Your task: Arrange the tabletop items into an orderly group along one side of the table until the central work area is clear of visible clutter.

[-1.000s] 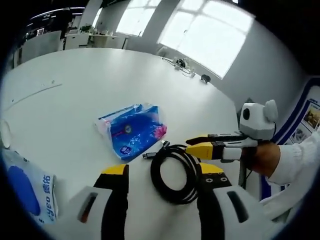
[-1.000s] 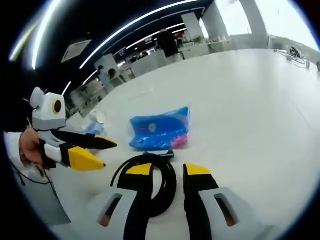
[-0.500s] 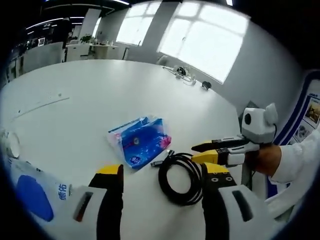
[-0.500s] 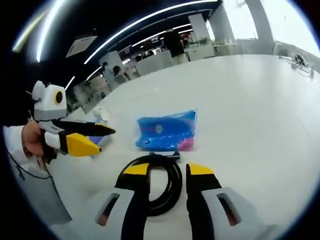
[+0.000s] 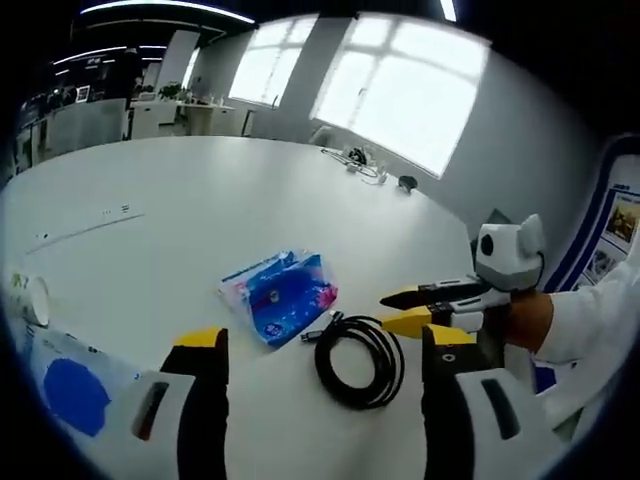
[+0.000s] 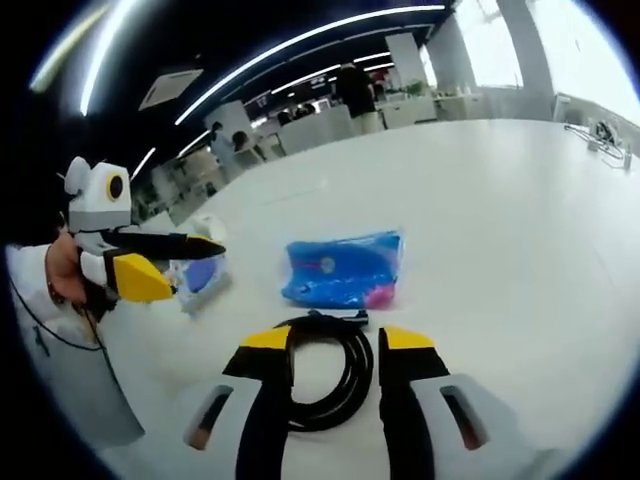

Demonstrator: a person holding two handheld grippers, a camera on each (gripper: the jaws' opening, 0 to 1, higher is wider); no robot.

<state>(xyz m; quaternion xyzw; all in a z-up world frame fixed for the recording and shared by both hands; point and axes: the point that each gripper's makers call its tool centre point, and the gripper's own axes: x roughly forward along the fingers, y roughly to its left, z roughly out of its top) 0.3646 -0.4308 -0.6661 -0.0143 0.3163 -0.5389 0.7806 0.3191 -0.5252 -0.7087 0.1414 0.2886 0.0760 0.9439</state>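
While both grippers hover with jaws apart, holding nothing | left gripper [image 5: 318, 345] and right gripper [image 6: 334, 340] flank the coiled black cable [image 5: 360, 361] on the white table [image 5: 180, 190] | blue packet [image 5: 281, 294] just beyond the cable | white-and-blue bag [image 5: 62, 385] left of it

Large white table [image 5: 200, 190] in an open office. Bright windows [image 5: 400, 95] line the far grey wall [image 5: 520, 150]. Long ceiling light strips [image 6: 300, 45] run across a dark ceiling. Desks and partitions [image 6: 330, 120] stand beyond the table, with a person standing [image 6: 352, 90] among them.
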